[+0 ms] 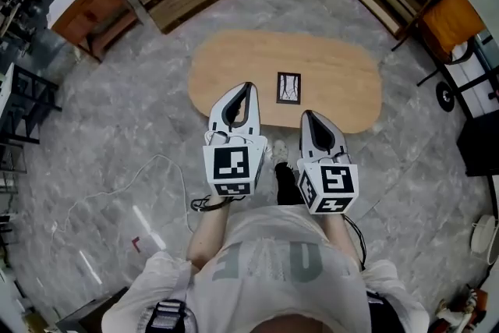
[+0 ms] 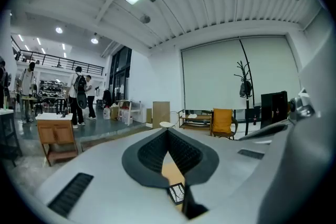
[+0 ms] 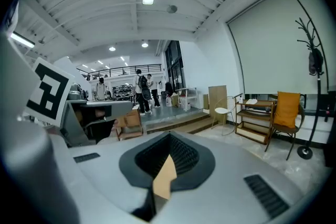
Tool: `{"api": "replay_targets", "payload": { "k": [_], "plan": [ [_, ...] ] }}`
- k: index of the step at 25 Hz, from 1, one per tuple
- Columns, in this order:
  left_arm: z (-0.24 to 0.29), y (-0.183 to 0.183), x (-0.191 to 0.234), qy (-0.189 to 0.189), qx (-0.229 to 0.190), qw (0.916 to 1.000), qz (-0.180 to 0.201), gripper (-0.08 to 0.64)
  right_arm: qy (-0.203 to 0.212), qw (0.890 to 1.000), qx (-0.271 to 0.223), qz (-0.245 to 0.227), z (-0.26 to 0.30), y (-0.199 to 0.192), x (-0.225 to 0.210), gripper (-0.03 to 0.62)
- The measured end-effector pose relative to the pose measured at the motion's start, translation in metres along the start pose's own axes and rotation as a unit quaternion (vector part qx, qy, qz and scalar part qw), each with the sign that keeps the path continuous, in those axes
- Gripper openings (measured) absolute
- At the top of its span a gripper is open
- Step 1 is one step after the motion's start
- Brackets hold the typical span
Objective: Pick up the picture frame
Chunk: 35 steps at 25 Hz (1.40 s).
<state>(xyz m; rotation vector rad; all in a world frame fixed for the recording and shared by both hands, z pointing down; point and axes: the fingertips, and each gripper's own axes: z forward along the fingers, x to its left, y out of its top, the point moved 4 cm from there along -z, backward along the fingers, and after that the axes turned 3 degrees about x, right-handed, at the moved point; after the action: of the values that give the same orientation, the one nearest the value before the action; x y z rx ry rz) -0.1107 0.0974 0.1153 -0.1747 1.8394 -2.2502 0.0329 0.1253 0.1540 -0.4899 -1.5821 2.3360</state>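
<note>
Fig.: small dark-rimmed picture frame (image 1: 288,87), pale print w/ thin dark lines, lay flat by the oval wooden table's (image 1: 343,66) near edge, approx. mid-length; left gripper (image 1: 249,86) & right gripper (image 1: 306,114) hovered empty, jaws together.

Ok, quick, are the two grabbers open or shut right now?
Left gripper: shut, holding nothing.
Right gripper: shut, holding nothing.

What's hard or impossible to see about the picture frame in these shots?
- Head view: the picture frame is too small to tell what it shows.
- Left gripper view: only one corner peeks past the left gripper's own body.
- Right gripper view: frame hidden by the right gripper; only a sliver of table shows.
</note>
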Motion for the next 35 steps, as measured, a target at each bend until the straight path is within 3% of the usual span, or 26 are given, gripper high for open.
{"api": "replay_targets", "payload": {
  "k": [5, 11, 26, 35],
  "plan": [
    [0.051, 0.006, 0.007, 0.009, 0.013, 0.9996, -0.024, 0.009, -0.006, 1.000, 0.010, 0.002, 0.039, 0.015, -0.038, 0.005],
    [0.087, 0.025, 0.008, 0.016, 0.021, 0.9994, -0.024, 0.009, -0.011, 1.000, 0.001, 0.023, 0.069, 0.037, -0.074, 0.005],
    [0.167, 0.053, 0.030, 0.010, 0.015, 0.9994, -0.029, 0.009, -0.002, 1.000, -0.011, 0.022, 0.147, 0.085, -0.111, 0.005],
    [0.219, 0.053, 0.042, -0.001, 0.029, 0.9987, -0.042, 0.009, -0.003, 1.000, 0.012, 0.008, 0.187, 0.099, -0.130, 0.005]
  ]
}}
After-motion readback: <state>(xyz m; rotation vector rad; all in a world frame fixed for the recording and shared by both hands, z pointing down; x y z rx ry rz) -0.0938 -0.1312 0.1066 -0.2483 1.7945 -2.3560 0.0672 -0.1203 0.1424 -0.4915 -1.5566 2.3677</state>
